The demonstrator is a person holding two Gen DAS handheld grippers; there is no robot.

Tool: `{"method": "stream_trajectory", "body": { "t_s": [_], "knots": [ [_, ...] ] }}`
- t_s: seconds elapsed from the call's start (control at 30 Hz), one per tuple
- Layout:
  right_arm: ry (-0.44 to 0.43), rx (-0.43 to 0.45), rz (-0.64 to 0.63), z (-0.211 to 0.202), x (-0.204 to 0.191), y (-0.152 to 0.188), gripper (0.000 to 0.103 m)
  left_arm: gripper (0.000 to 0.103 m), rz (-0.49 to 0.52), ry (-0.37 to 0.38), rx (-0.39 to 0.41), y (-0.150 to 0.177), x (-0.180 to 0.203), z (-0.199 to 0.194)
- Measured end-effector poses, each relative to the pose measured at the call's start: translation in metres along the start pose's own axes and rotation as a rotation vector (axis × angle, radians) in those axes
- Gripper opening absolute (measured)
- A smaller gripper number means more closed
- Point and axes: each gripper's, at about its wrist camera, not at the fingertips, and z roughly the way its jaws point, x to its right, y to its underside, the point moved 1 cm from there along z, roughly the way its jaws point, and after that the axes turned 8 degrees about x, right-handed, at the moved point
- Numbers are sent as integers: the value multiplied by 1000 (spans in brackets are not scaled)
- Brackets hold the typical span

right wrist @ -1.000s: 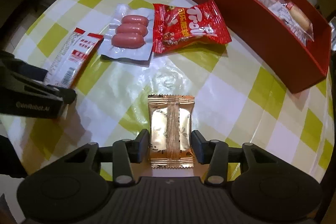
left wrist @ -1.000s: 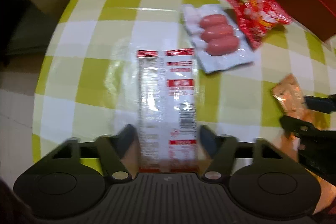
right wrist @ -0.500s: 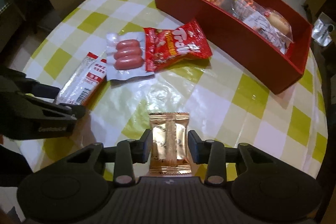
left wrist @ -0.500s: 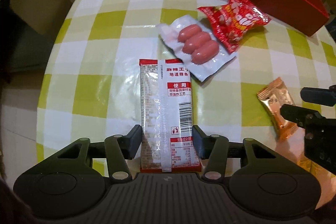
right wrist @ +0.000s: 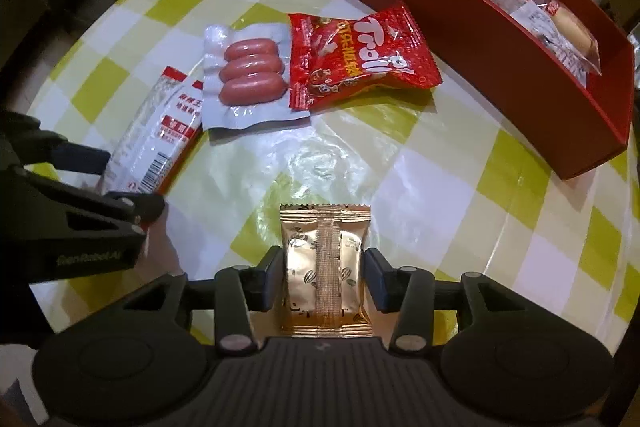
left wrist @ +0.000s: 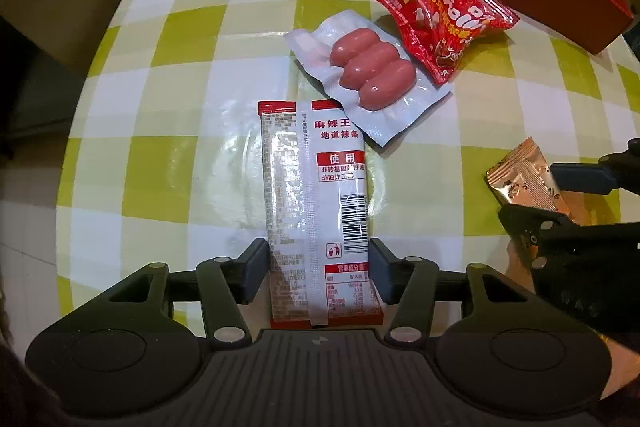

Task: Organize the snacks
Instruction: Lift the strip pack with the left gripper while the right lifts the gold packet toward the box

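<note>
A long white and red spicy-strip packet [left wrist: 316,187] lies lengthwise between the jaws of my left gripper [left wrist: 318,263]. The pads touch its two long edges while the jaws are opening. Its far corner is tucked under a clear pack of three pink sausages [left wrist: 372,71]. My right gripper [right wrist: 322,277] has a small gold snack packet [right wrist: 324,267] between its pads, which touch its sides as these jaws are opening too. A red Trolli bag [right wrist: 356,55] lies beside the sausages. The left gripper [right wrist: 120,183] shows at the left edge of the right wrist view.
A long red box [right wrist: 480,39] with several wrapped snacks inside stands at the back right of the round table with its green and white checked cloth [left wrist: 180,163]. Its edge curves off to the left, with a chair and floor beyond.
Both packets stay between their jaws. The left view was blurred and is now sharp. The strip packet's far corner now lies under the sausage pack's edge.
</note>
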Motion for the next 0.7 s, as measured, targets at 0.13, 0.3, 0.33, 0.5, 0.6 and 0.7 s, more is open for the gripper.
{"method": "stream_trajectory", "body": {
  "t_s": [0.13, 0.3, 0.33, 0.5, 0.6, 0.7],
  "knots": [
    [-83, 34, 103, -16, 12, -3, 50, 64, -12, 26, -3, -1, -5, -1],
    [-67, -16, 101, -4, 10, 1, 54, 66, -6, 23, -7, 0, -7, 1],
    [-62, -19, 64, -1, 3, 2, 58, 68, -5, 16, -8, 0, -6, 3],
    [-36, -9, -19, 4, -12, 2, 70, 89, -38, 2, -11, -2, -9, 13],
    [-6, -8, -40, 3, -12, 3, 53, 75, -32, 25, -7, -1, -9, 10],
    [0, -12, -22, -1, -8, 4, 47, 62, 0, 24, -1, 1, -2, 4]
  ]
}}
